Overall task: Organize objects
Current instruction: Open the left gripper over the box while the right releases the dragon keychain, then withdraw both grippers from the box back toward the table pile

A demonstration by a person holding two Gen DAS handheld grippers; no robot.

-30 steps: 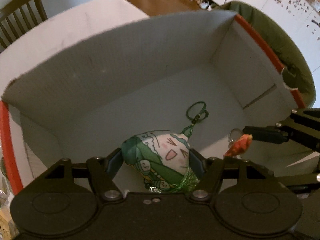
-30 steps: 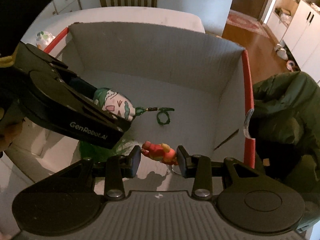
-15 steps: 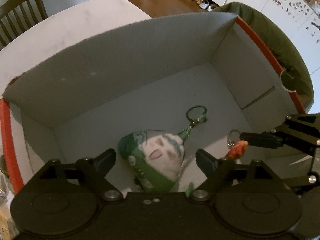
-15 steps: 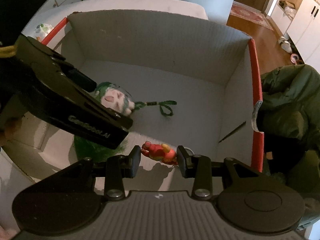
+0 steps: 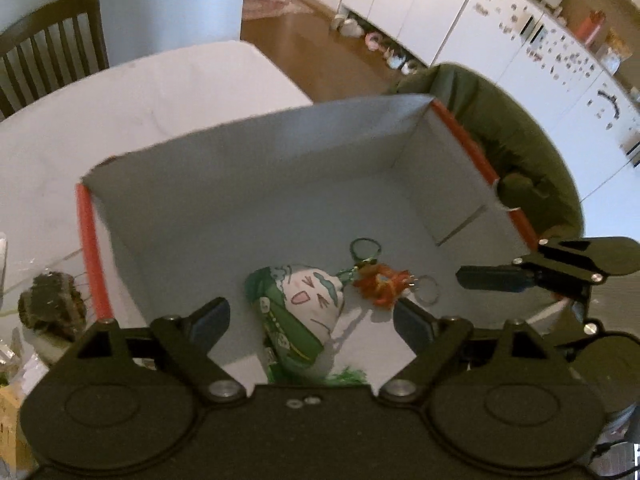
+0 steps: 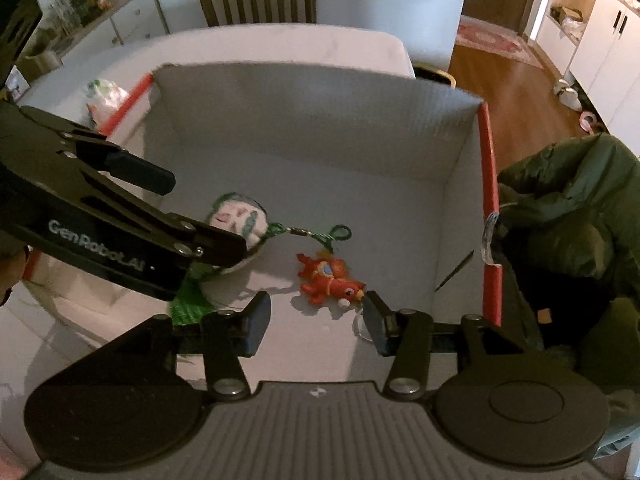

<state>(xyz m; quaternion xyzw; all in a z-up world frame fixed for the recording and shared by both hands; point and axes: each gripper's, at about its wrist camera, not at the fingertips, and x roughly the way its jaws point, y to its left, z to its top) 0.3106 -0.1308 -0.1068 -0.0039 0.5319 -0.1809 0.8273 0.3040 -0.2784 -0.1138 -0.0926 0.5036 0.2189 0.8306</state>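
Item: cardboard box (image 5: 248,184), grey inside, red-edged, set on a white counter (image 5: 132,104); taken as landmark.

Contents: a green-and-white plush charm (image 5: 304,300) is laid on the box floor near the front wall, its green cord loop (image 5: 364,248) stretched toward the middle. A red fish keychain (image 6: 330,278) is laid just beside the charm, its metal ring (image 5: 428,290) toward the right wall. Both are judged deposited here for sorting.

Left tongs (image 5: 310,316): spread wide above the charm, nothing gripped; the jaws have just been opening, evidently to release it.

Right tongs (image 6: 316,322): partly apart, just opened, the fish lying free ahead of the pads.

Outside the box: a dark green jacket (image 6: 572,216) is draped past the right wall.
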